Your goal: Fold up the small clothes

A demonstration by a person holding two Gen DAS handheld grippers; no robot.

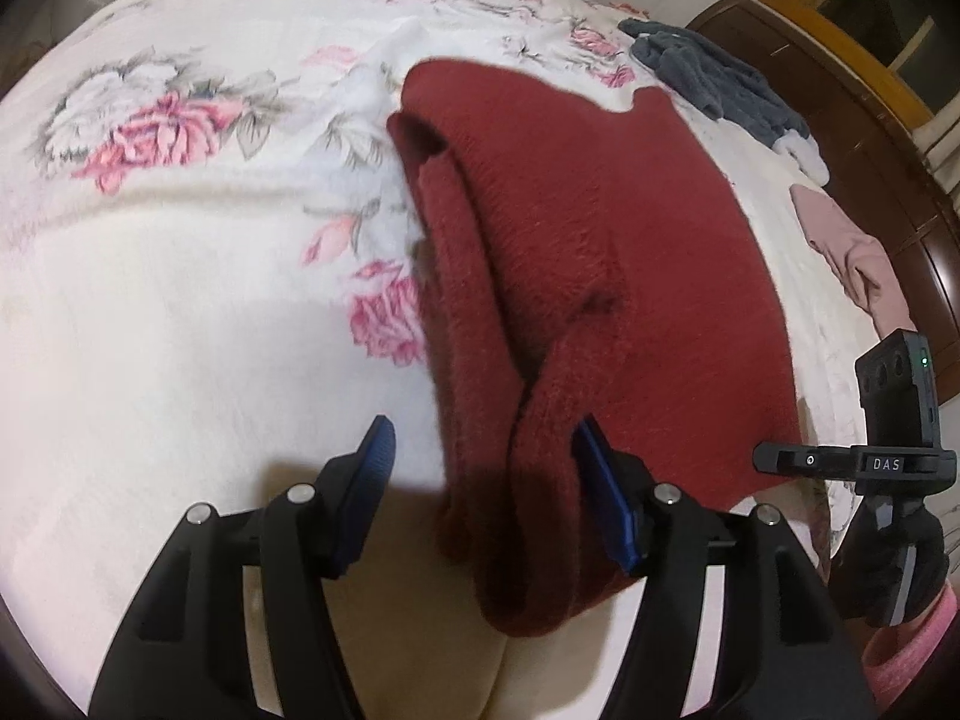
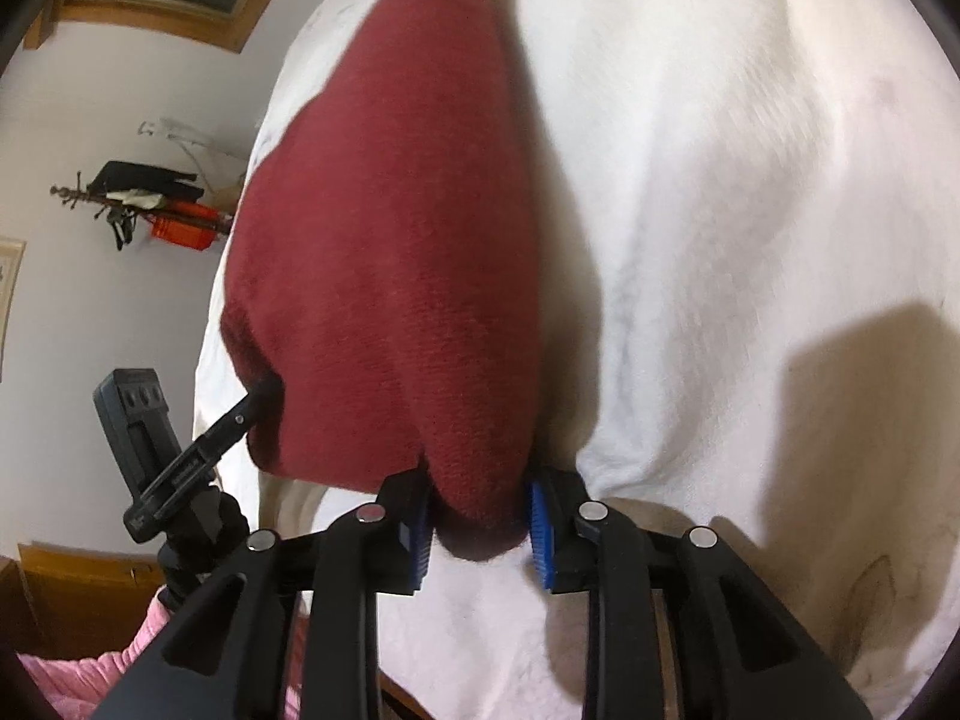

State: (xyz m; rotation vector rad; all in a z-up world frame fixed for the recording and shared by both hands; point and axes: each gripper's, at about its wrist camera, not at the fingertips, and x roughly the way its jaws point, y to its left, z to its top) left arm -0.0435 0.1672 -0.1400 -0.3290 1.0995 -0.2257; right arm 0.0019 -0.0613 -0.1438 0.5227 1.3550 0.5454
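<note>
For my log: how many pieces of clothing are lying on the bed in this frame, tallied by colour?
Red: 1, the red knit garment at the near edge of the bed
Grey-blue: 1, the fleecy grey-blue garment
Dusty pink: 1, the dusty pink garment
Total: 3

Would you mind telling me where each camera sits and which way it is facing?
Left wrist: on the left gripper, looking along its open jaws across the floral bedspread at the red knit garment; the right gripper's body and a gloved hand show at right.
Right wrist: on the right gripper, looking along jaws that flank the same garment's near edge; the left gripper shows at lower left.
Shared: the garment, the bedspread.
</note>
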